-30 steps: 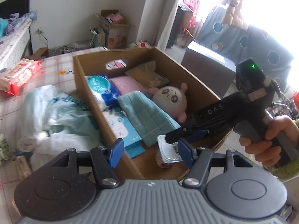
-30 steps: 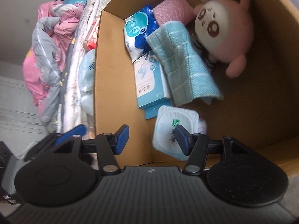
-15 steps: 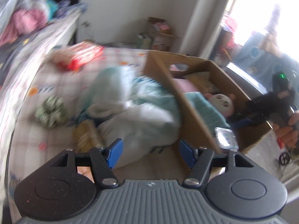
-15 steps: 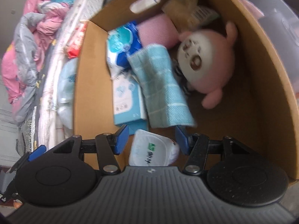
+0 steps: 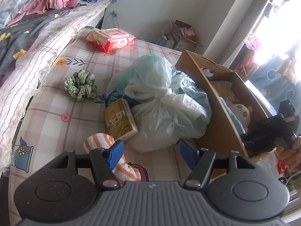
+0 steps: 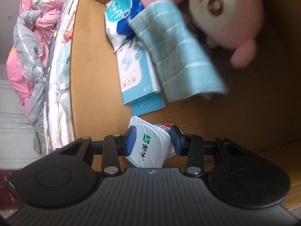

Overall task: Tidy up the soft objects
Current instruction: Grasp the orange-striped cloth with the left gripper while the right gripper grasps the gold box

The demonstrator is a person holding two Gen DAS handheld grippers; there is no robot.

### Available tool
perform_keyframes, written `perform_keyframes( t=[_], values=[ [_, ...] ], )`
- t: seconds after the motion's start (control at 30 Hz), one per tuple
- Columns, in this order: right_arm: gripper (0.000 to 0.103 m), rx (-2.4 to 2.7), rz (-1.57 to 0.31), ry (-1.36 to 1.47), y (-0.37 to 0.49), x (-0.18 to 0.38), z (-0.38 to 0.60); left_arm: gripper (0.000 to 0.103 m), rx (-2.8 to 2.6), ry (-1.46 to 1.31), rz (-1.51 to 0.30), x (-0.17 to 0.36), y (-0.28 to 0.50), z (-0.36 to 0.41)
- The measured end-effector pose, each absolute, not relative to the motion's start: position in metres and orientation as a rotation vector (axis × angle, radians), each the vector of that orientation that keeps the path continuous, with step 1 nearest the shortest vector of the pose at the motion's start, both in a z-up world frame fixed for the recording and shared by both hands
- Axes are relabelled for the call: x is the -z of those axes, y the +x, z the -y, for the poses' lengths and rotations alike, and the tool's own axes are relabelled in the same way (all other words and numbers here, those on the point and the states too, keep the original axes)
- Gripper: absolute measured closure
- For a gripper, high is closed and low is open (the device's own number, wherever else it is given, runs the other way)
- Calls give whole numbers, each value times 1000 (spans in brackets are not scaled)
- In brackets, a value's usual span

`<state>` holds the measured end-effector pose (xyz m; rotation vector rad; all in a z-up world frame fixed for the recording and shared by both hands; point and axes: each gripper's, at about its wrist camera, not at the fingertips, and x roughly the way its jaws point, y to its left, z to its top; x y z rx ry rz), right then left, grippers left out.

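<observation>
In the right wrist view my right gripper [image 6: 153, 141] is down inside the cardboard box [image 6: 88, 60]. Its jaws are closing, and the blue pads press on both sides of a white yogurt cup [image 6: 148, 145] with a green logo, bending its lid. Beyond it lie a teal towel [image 6: 175, 52], blue tissue packs [image 6: 131, 75] and a pink plush toy [image 6: 225, 15]. My left gripper [image 5: 151, 148] hangs open over the checked tablecloth with nothing between its fingers. An orange-striped rolled cloth [image 5: 99, 141] lies under its left fingertip, beside a gold tissue pack [image 5: 119, 121] and a green scrunchie [image 5: 80, 84].
Knotted plastic bags [image 5: 161, 101] lie against the box's outer wall [image 5: 212, 113]. A red wipes pack [image 5: 112, 39] sits at the table's far end. A bed with quilts [image 5: 28, 24] runs along the left. A hand [image 5: 289, 150] holds the right gripper [image 5: 267, 131] at the box.
The left view swung from the box to the tabletop items. My right gripper sank deeper into the box and its jaws narrowed onto the yogurt cup.
</observation>
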<state>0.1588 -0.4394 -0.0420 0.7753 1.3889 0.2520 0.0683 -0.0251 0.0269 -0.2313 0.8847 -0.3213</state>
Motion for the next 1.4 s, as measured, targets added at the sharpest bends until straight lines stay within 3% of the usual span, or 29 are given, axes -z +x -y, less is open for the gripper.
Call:
perform_keyframes(
  t=[0.3,0.63,0.77,0.97,1.13,1.4],
  values=[
    [54,-257,-1331,769,159,28,428,23,313,-191,-908,-12,64,22],
    [51,-332,-1009,585,159,-66,390,22,165,-29,-974,21,80,32],
    [51,-505,-943,588,160,-82,342,31,135,-13,-1018,39,93,33],
    [51,-659,-1056,510,175,-62,254,39,111,-49,-1033,51,95,23],
    [54,-667,-1192,434,200,-33,194,59,91,-81,-1012,52,90,10],
    [58,-535,-1288,192,239,11,134,60,86,-140,-992,52,86,-11]
  ],
)
